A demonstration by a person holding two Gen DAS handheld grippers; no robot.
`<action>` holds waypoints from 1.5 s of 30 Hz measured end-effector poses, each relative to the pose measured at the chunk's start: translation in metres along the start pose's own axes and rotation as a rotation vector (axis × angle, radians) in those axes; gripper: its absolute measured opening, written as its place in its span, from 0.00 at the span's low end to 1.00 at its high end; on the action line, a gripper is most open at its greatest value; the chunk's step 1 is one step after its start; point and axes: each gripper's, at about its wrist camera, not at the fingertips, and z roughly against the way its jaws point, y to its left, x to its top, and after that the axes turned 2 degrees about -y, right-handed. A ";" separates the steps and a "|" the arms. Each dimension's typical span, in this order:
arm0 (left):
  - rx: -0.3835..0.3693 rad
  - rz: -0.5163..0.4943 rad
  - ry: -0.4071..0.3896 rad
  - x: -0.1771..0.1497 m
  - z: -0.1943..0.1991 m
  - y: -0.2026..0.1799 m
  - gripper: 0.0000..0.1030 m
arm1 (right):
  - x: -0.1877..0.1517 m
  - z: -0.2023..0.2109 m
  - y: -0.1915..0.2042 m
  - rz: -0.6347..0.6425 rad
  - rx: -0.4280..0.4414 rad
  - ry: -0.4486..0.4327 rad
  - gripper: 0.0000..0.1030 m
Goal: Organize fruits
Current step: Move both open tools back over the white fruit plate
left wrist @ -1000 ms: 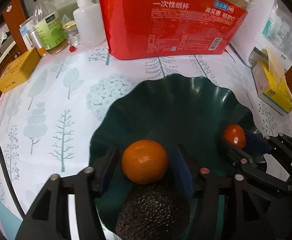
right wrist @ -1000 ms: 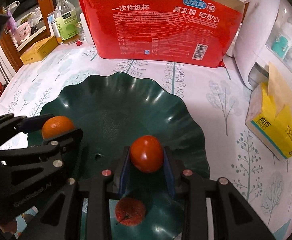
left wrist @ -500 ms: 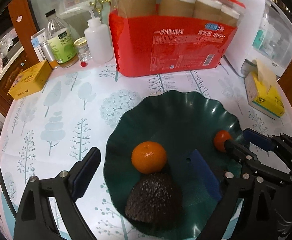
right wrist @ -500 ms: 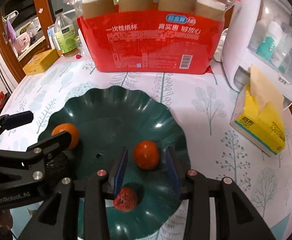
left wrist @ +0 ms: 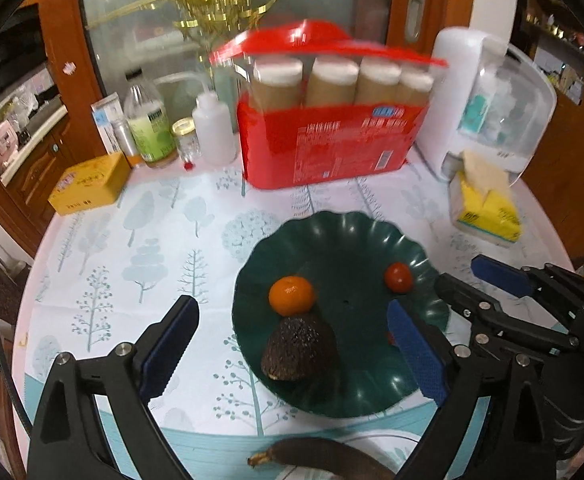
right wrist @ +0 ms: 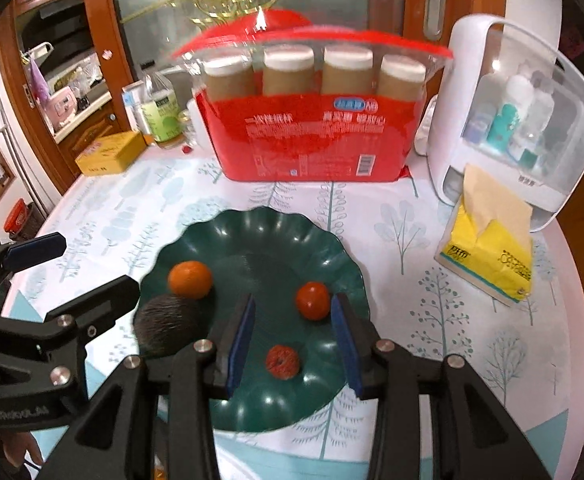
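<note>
Both tongs hang empty above the green plate (right wrist: 323, 240): my left gripper (left wrist: 292, 344) stands wide, my right gripper (right wrist: 292, 332) narrower, its blue pads clear of everything, so nothing is held. On the plate sit the orange (left wrist: 292, 295), touching the dark avocado (left wrist: 299, 350) just below it, the tomato (right wrist: 312, 301) apart on the other side, and a small wrinkled red fruit (right wrist: 282, 361) near the front rim. I judge that four fruits are now placed and the step in hand is clearing away to fetch the next one. A dark banana (left wrist: 323, 458) lies off the plate at the near edge of the table (left wrist: 132, 240), and that looks like the next piece. To do it well I would lift straight off so neither finger clips the round fruits, which could roll, then come down along the banana's length and close across its middle, gently, since it looks overripe. The red pack of paper cups (right wrist: 311, 140) and the tissue box (right wrist: 487, 264) stand well apart from the plate and should not interfere.
</note>
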 end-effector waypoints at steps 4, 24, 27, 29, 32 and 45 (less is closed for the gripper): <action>0.019 -0.012 -0.044 -0.006 0.036 -0.001 0.92 | -0.002 0.028 0.006 0.003 0.013 -0.031 0.39; 0.062 0.068 -0.093 -0.059 0.154 0.014 0.95 | -0.034 0.147 0.044 0.056 0.048 -0.120 0.46; 0.058 0.084 -0.094 -0.067 0.162 0.017 0.95 | -0.041 0.157 0.047 0.060 0.057 -0.124 0.48; 0.059 0.090 -0.093 -0.073 0.167 0.018 0.95 | -0.046 0.163 0.049 0.063 0.067 -0.126 0.49; 0.057 0.095 -0.091 -0.084 0.170 0.020 0.95 | -0.054 0.166 0.052 0.065 0.073 -0.123 0.51; 0.037 0.071 0.045 -0.157 0.125 0.024 0.95 | -0.110 0.130 0.053 0.071 0.079 -0.002 0.51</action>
